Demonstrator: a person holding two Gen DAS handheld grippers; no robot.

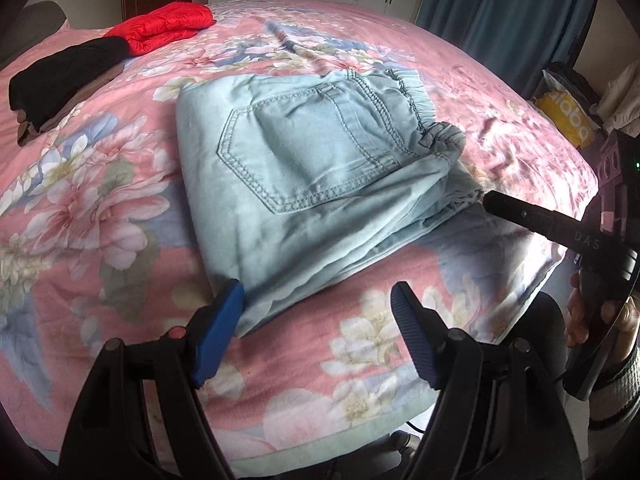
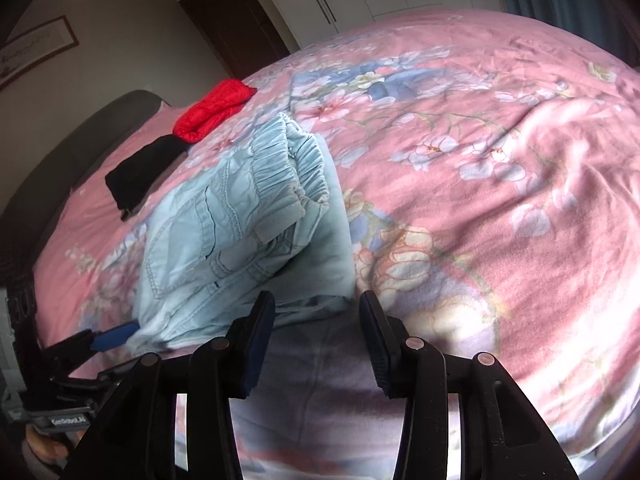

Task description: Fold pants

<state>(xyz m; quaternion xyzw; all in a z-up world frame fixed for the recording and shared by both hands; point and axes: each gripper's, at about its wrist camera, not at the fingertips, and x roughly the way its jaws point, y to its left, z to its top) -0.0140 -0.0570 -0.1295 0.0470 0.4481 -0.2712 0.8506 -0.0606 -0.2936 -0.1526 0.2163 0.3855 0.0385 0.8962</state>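
Two blue-padded fingers of my left gripper (image 1: 318, 312) fill the bottom of the left wrist view, standing well apart with nothing between them. The left pad (image 1: 219, 328) sits just at the near corner of the folded pale-blue pants (image 1: 304, 168), which lie in the middle of the frame on the pink floral bedspread (image 1: 100, 208), back pocket up and elastic waistband toward the upper right. At the right edge my right gripper (image 1: 486, 200) reaches in, its dark tip just beside the pants' right corner; whether it touches the cloth I cannot tell. My right hand (image 1: 592, 316) shows at the lower right edge. A red garment (image 1: 164, 26) and a black garment (image 1: 64, 76) lie in the upper left.

In the right wrist view, my right gripper (image 2: 316, 312) stands at bottom centre, fingers parted and clamped on nothing, with the near edge of the pants (image 2: 224, 232) just beyond the tips. The pants sit left of centre, waistband up. My left gripper's blue pad (image 2: 114, 336) lies at their lower left corner. The red garment (image 2: 214, 110) and black garment (image 2: 144, 172) sit above them at upper left, on the bedspread (image 2: 480, 200).
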